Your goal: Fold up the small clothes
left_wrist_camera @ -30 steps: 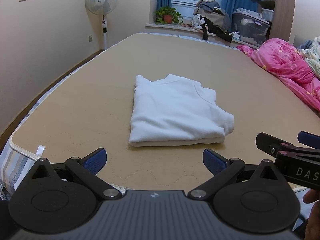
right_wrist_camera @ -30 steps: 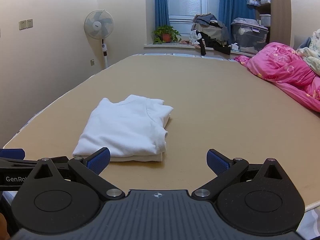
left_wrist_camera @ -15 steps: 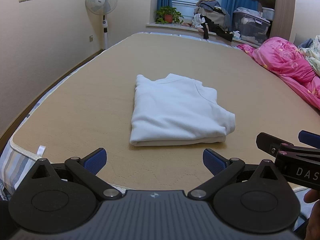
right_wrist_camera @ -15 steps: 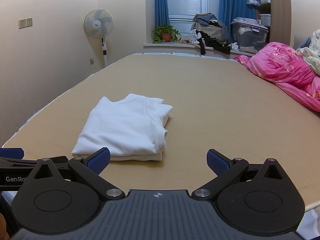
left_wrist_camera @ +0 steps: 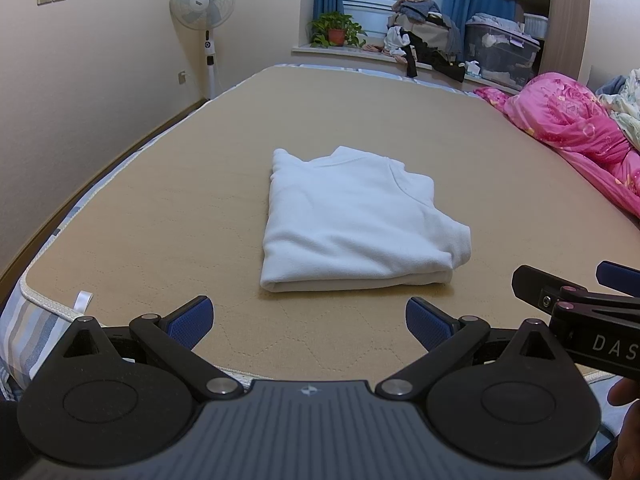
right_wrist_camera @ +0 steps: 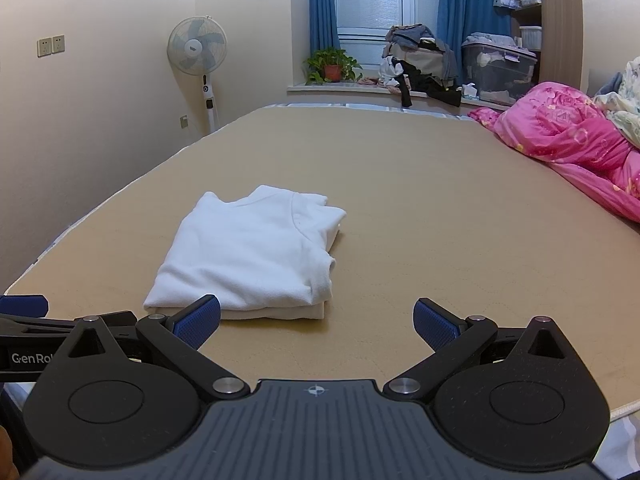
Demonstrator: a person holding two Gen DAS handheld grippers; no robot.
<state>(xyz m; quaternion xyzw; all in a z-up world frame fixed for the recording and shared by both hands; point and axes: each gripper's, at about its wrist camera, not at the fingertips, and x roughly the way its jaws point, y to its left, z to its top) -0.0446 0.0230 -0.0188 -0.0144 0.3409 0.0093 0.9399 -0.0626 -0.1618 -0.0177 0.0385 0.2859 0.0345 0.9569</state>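
The folded shirt [left_wrist_camera: 352,220] is plain white, lying on a tan mattress cover [left_wrist_camera: 400,128] stitched in a faint hexagon pattern; the mattress [left_wrist_camera: 24,320] at the near left corner has blue, grey and white stripes. At the right edge the quilt [left_wrist_camera: 568,128] is bright pink with a flower print. Both grippers are black with blue finger pads [left_wrist_camera: 188,320]. The curtains [right_wrist_camera: 320,20] are blue, the fan [right_wrist_camera: 197,46] white with pale blue blades.

Each matte black two-finger left gripper [left_wrist_camera: 307,317] and matching right gripper [right_wrist_camera: 316,320] has round pivot discs, silver rivets, a ribbed grey centre plate with a small compass mark, and textured blue fingertip pads [right_wrist_camera: 199,320]. White side lettering, cut off, possibly reads "GenRo" and "DAS".
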